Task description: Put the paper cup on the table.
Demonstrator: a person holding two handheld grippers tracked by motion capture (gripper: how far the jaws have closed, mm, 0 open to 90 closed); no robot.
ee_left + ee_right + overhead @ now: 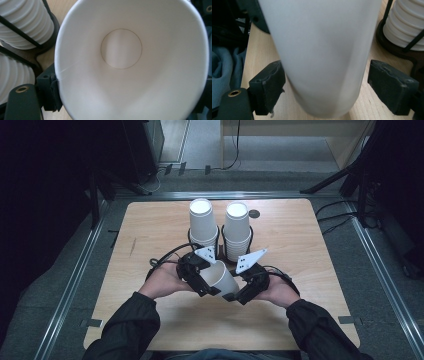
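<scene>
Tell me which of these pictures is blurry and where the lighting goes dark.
Right gripper view: the paper cup is soft, out of focus. Left gripper view: its inside is sharp and evenly lit. High view: the table is lit, the surroundings fall into darkness.

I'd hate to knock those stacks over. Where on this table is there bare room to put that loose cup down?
The table is bare along its left side, along its right side past the right gripper, and in front of the person's sleeves. It is crowded mid-table: the cup sits between the left gripper and the right one, just in front of the two cup stacks.
</scene>
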